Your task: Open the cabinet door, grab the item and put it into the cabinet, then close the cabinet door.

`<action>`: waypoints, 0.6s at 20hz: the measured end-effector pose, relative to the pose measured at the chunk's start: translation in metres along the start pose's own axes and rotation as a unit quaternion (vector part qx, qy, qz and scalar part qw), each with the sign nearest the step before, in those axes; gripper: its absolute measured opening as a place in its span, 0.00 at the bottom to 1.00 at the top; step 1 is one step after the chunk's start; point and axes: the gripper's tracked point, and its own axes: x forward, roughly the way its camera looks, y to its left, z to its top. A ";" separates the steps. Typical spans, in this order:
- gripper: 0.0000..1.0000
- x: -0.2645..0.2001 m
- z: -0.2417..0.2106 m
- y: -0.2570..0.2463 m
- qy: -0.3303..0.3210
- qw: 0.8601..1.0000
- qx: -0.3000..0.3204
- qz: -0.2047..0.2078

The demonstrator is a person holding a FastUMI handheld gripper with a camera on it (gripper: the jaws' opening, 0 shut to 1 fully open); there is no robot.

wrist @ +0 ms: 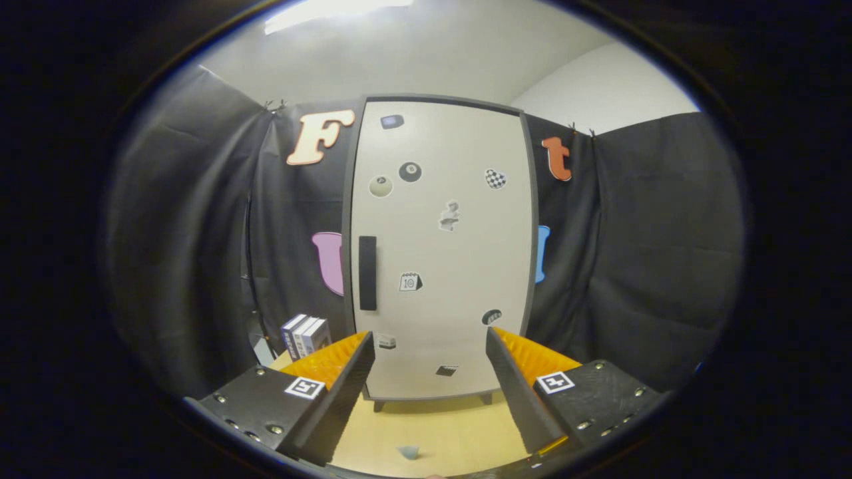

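A tall white cabinet [442,253] with a dark frame stands on the wooden tabletop [439,426], beyond my fingers. Its door is closed and carries several small stickers. A black vertical handle [367,273] sits near the door's left edge, above my left finger. My gripper [429,346] is open with nothing between its fingers, and it faces the lower part of the door. A small pale blue item [409,452] lies on the table between the fingers, close to me.
A few upright books or boxes [305,334] stand left of the cabinet, behind my left finger. Black cloth walls close in on both sides and behind the cabinet. Short feet lift the cabinet slightly off the tabletop.
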 end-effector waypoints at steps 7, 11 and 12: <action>1.00 0.045 0.002 0.035 -0.002 0.999 0.008 0.034; 1.00 0.084 0.005 0.058 -0.004 0.998 0.017 0.053; 1.00 0.095 0.005 0.065 -0.003 0.998 0.020 0.058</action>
